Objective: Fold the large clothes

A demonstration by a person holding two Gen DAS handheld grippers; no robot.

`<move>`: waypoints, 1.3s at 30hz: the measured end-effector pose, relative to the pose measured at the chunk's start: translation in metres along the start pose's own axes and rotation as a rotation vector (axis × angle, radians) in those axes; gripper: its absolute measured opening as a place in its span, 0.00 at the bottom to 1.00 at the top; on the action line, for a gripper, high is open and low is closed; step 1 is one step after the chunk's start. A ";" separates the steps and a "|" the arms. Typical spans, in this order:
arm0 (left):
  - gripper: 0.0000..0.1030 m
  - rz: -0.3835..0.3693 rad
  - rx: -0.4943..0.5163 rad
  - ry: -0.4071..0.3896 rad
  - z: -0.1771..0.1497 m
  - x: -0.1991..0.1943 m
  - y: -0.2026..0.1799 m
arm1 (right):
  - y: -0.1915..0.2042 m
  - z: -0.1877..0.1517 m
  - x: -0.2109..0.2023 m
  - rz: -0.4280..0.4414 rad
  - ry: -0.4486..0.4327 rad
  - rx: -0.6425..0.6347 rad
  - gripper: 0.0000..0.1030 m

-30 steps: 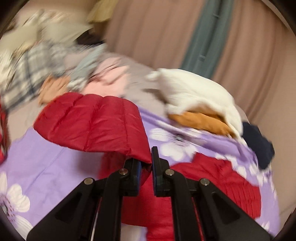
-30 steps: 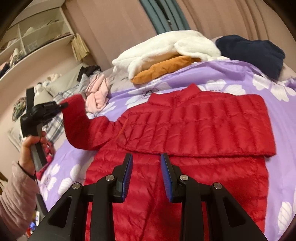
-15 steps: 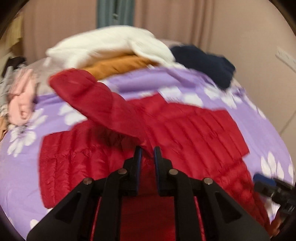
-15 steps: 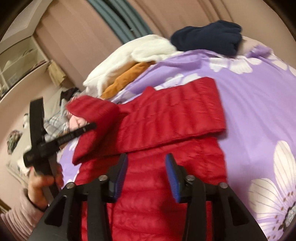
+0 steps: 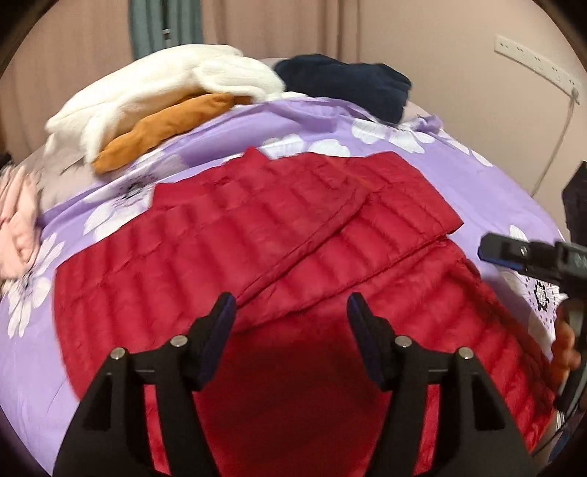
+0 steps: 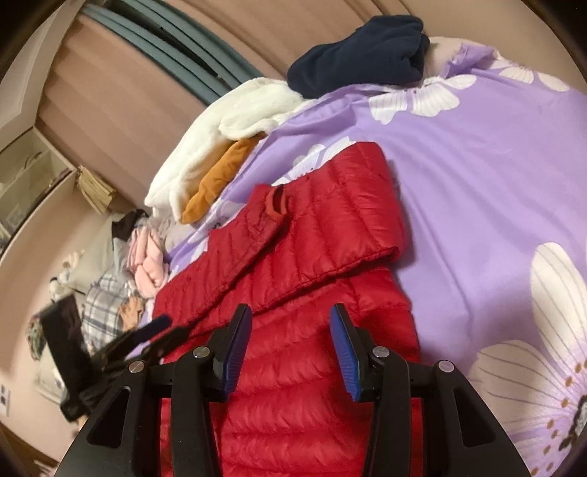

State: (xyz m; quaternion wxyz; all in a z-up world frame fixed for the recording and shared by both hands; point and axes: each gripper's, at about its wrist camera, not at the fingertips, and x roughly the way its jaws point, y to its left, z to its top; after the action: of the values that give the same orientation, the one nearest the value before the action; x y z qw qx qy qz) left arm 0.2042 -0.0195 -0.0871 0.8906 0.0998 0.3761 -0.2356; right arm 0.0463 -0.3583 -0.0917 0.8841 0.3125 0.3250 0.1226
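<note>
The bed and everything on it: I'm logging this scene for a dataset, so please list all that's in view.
red puffer jacket: 1, red, flat on the bedspread, both sleeves folded across the chest
bedspread: 1, purple with white flowers, under the jacket
white fleece garment: 1, white, far side of the bed
orange garment: 1, orange, tucked under the white fleece
navy garment: 1, dark blue, far corner of the bed
pink garment: 1, pale pink, in the pile left of the jacket
plaid garment: 1, grey-white check, same pile
curtain: 1, teal, on the back wall
left gripper: black, jaws open above the jacket
right gripper: black, blue pads, jaws open over the jacket
</note>
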 end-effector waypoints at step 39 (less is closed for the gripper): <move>0.80 -0.053 -0.682 0.122 -0.151 -0.077 0.097 | 0.032 0.003 -0.007 -0.248 0.095 -0.229 0.62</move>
State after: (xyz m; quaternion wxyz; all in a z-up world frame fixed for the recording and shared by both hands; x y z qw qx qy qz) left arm 0.1109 0.1449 -0.1373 0.8420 -0.1996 0.4883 -0.1129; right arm 0.0427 -0.3377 -0.0667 0.9060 0.1611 0.3863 0.0637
